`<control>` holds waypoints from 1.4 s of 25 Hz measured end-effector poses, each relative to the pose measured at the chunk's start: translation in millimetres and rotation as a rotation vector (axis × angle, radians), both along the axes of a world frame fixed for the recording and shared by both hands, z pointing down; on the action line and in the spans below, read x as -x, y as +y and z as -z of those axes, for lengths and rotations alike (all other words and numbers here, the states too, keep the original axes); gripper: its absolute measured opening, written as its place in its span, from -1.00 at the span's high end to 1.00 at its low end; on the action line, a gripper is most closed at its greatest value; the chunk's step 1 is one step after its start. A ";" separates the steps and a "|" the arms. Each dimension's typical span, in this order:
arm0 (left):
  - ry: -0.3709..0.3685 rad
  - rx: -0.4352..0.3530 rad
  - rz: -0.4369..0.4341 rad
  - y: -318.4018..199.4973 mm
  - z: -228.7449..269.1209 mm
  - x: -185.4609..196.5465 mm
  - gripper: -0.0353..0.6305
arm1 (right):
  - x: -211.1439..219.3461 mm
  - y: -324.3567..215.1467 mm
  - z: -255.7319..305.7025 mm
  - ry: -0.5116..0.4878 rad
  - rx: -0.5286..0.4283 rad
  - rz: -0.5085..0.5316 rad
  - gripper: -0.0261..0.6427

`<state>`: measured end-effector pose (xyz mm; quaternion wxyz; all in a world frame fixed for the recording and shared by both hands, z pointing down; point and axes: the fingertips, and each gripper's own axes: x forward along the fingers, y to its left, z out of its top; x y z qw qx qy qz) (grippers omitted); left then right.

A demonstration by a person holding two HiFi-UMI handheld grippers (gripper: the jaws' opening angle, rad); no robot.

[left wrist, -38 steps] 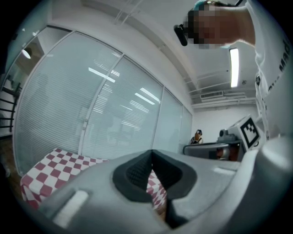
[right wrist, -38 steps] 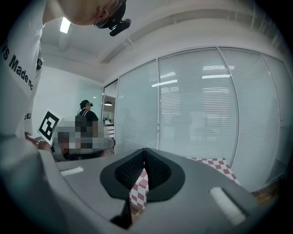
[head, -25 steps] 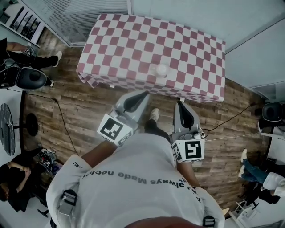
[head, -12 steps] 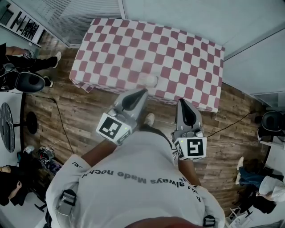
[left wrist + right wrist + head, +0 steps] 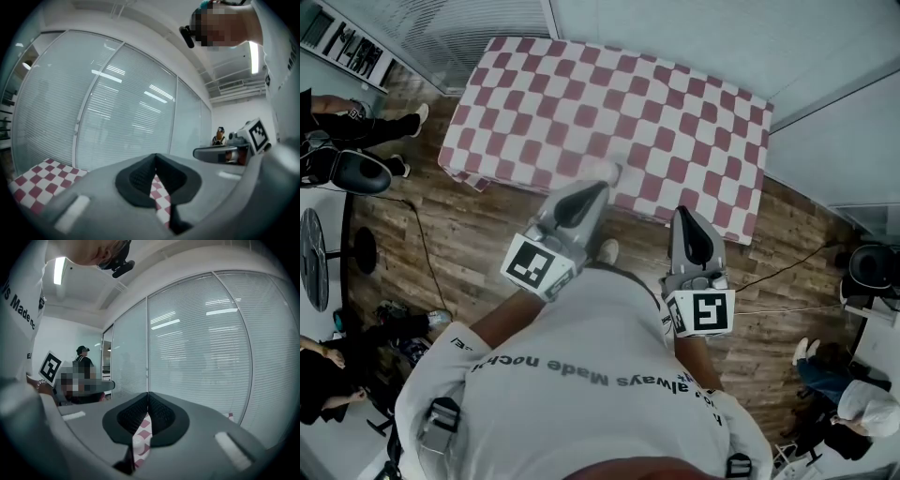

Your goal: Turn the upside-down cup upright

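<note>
Table [image 5: 694,103] closer, cup [image 5: 602,170] beyond left tongs [image 5: 601,188]

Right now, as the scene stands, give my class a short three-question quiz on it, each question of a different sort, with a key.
1. True or false: the left tool and the right tool both have their jaws shut, with nothing held.
2. The pale cup stands nearest to: A) the left tool, B) the right tool, C) the cloth's far edge.
3. Fill in: the red-and-white cloth under the cup has a ______ pattern.

Key: 1 true; 2 A; 3 checked.
</note>
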<state>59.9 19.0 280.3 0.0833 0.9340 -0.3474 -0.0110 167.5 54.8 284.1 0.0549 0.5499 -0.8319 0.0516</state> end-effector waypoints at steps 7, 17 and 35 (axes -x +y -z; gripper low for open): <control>-0.021 -0.011 0.007 -1.5 -2.8 1.0 0.88 | 0.4 -6.6 0.9 0.000 -0.009 0.000 0.91; -0.001 -0.018 -0.009 -38.3 7.5 28.2 0.88 | 34.3 -39.1 13.9 0.004 -0.024 -0.003 0.91; -0.030 0.002 -0.073 -93.1 -12.3 66.7 0.88 | 76.4 -88.4 -2.3 0.022 -0.005 -0.051 0.82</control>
